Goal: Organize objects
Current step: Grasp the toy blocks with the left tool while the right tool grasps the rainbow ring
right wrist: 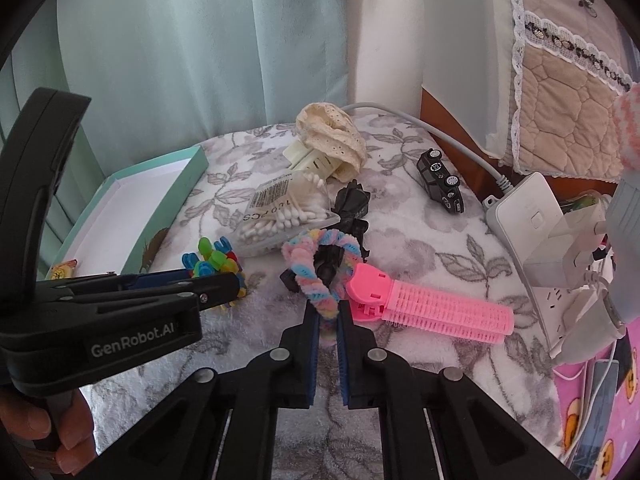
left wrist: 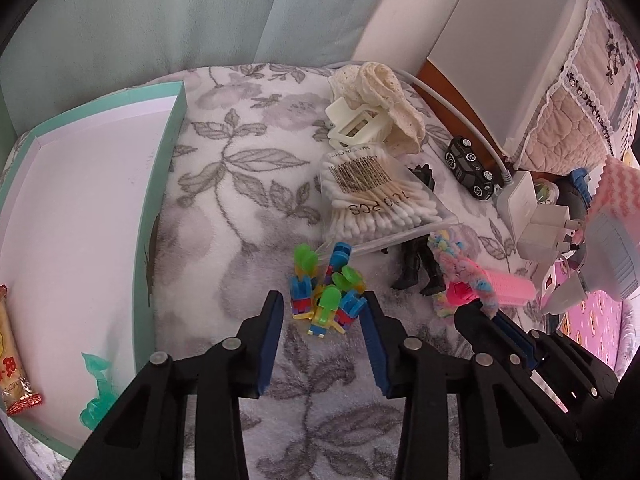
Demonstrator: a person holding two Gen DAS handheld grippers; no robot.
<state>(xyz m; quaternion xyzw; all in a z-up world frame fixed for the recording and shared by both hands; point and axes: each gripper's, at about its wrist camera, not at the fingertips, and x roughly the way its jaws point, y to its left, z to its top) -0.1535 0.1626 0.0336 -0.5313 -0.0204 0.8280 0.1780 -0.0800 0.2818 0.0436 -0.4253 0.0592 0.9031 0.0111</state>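
My left gripper (left wrist: 322, 316) is open, its blue-padded fingers standing either side of a pile of small colourful plastic clips (left wrist: 326, 292) on the floral blanket. My right gripper (right wrist: 329, 320) is shut on the near end of a fluffy pastel scrunchie (right wrist: 316, 296), which lies over a black toy figure (right wrist: 352, 204). A pink hair roller clip (right wrist: 432, 308) lies just right of the scrunchie. In the left wrist view the right gripper (left wrist: 486, 312) shows at the right. To the left, an open teal box (left wrist: 160, 200) holds a snack packet (left wrist: 16, 360) and a green translucent toy (left wrist: 96, 392).
A bag of cotton swabs (left wrist: 372, 200), a cream hair claw (left wrist: 356, 120) and a lace scrunchie (left wrist: 384, 88) lie behind the clips. A black toy car (right wrist: 440, 186) and a white power strip (right wrist: 532, 216) with plugs sit at the right. A curtain hangs behind.
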